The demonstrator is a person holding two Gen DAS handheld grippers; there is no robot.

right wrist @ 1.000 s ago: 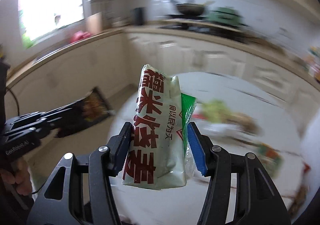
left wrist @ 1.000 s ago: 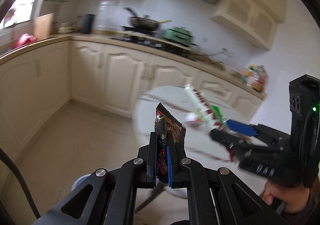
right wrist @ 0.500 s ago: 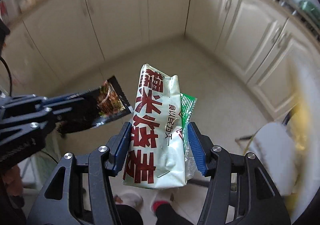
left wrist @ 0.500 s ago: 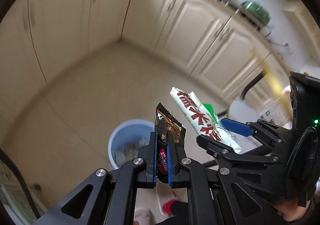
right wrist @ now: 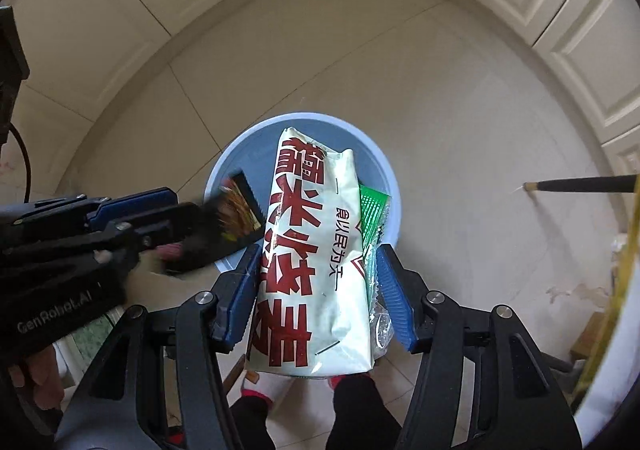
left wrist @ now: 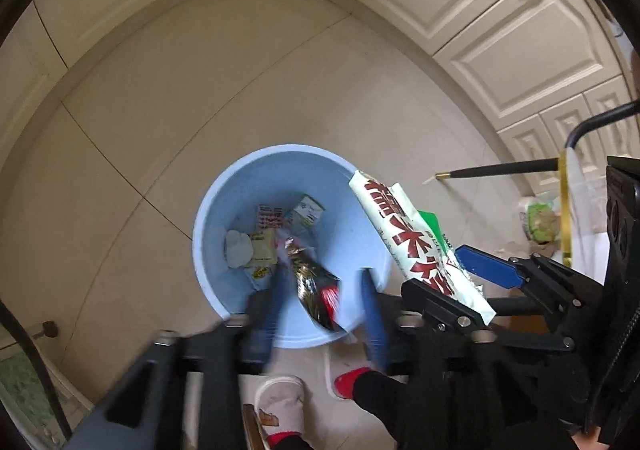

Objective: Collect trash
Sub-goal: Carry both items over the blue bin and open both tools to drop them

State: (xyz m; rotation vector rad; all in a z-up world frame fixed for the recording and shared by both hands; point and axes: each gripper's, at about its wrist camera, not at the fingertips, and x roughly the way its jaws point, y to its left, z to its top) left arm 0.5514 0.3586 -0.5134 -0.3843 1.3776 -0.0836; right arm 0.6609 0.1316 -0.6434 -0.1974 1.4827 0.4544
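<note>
Left claw (left wrist: pixel 320 314) fingers apart over the blue trash bin (left wrist: pixel 224 210); dark snack wrapper (left wrist: pixel 316 290) loose between them, blurred. Right claw (right wrist: pixel 316 290) clamped on white rice-snack wrapper (right wrist: pixel 312 262) above the bin's rim.

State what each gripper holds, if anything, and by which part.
The right gripper clamps the white snack packet across its lower half, with a green wrapper beside it. The left gripper is open; the dark wrapper is loose above the blue bin.
</note>
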